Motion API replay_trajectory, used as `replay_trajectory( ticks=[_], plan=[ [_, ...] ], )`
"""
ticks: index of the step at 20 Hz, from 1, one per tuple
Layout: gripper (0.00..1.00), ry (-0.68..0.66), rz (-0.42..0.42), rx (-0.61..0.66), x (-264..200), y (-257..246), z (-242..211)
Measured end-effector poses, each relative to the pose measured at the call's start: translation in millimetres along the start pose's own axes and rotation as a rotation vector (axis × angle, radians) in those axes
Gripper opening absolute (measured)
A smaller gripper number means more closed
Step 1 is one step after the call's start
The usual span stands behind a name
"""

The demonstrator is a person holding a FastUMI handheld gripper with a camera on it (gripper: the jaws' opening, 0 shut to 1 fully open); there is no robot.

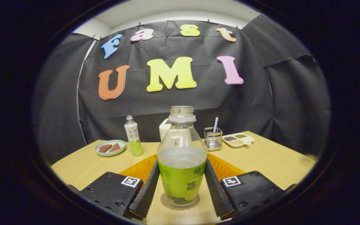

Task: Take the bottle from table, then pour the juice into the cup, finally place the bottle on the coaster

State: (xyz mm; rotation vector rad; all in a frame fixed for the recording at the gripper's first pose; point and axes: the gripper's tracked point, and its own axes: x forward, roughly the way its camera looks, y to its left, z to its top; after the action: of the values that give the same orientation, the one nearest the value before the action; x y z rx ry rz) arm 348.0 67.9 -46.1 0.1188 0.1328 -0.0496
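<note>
An uncapped bottle (182, 159) is seen upright on the wooden table (270, 159), its long axis vertical and its open mouth pointing up. It is clamped between the fingers of the gripper (181, 178), one pressed on each side of its green label. An orange coaster (222, 167) lies just beyond it.

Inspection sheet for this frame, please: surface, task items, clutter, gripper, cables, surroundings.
Surface: light wooden table with an orange mat beyond the fingers.
Job's things: open bottle, uncapped, part-filled, upright on the table between the fingers. Cup and coaster: cannot identify.
Clutter: small capped bottle; plate with brown pieces; white container behind the open bottle; wire holder with a straw; divided tray of grains.
Gripper: gripper, its fingers against both sides of the bottle's label.
Cables: nothing seen.
Surroundings: black cloth wall.
</note>
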Motion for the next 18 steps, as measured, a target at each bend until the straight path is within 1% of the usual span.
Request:
replay_trajectory(
  ticks=[4,6,12,15,17,18],
  plan=[
    [0.81,-0.015,0.002,-0.036,3,2,-13],
    [0.82,-0.012,0.014,-0.036,4,6,-19],
    [0.83,-0.02,-0.002,-0.01,4,3,-27],
    [0.84,-0.005,-0.015,-0.01,4,2,-31],
    [0.91,0.003,-0.014,-0.004,1,3,-32],
    [0.98,0.005,-0.013,-0.002,-1,3,-33]
  ],
)
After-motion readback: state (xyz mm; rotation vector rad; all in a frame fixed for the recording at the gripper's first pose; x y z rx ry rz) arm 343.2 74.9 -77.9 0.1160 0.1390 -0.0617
